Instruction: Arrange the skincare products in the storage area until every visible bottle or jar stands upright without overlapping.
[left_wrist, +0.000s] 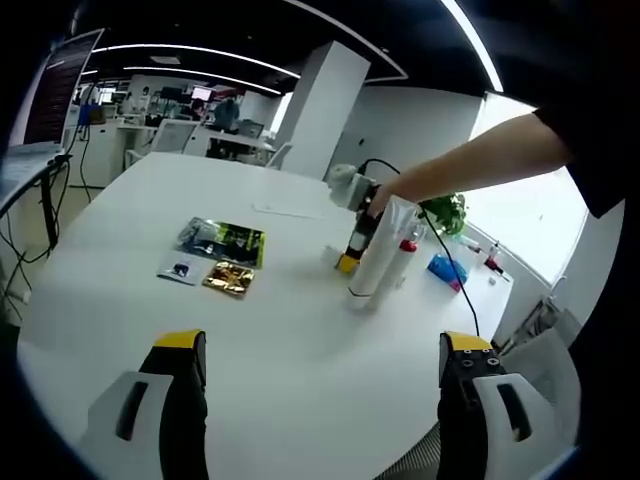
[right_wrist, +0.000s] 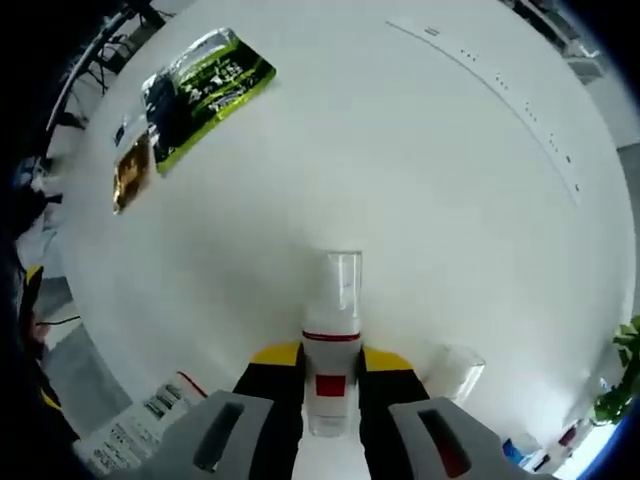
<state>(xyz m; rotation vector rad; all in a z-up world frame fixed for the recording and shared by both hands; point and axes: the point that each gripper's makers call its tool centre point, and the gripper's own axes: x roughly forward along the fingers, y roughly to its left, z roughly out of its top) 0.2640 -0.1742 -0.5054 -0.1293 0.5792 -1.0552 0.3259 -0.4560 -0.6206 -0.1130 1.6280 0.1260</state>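
The right gripper (right_wrist: 330, 375) clasps a white bottle (right_wrist: 330, 380) with a red band and clear cap over the white counter (right_wrist: 400, 180), while the left gripper (left_wrist: 320, 360) hangs spread and empty.

Left grey-and-black claw with yellow-tipped fingers (left_wrist: 325, 365): jaws spread wide, nothing between them, held low and level. Right grey claw with yellow pads (right_wrist: 330, 365): jaws closed tight against the sides of a slim white bottle with a red band and clear cap (right_wrist: 333, 345), gripped below the cap. In the left gripper view, bare forearm (left_wrist: 470, 165) reaching in from the right, dark short sleeve (left_wrist: 590, 120) at the shoulder, hand wrapped around the right claw's body.
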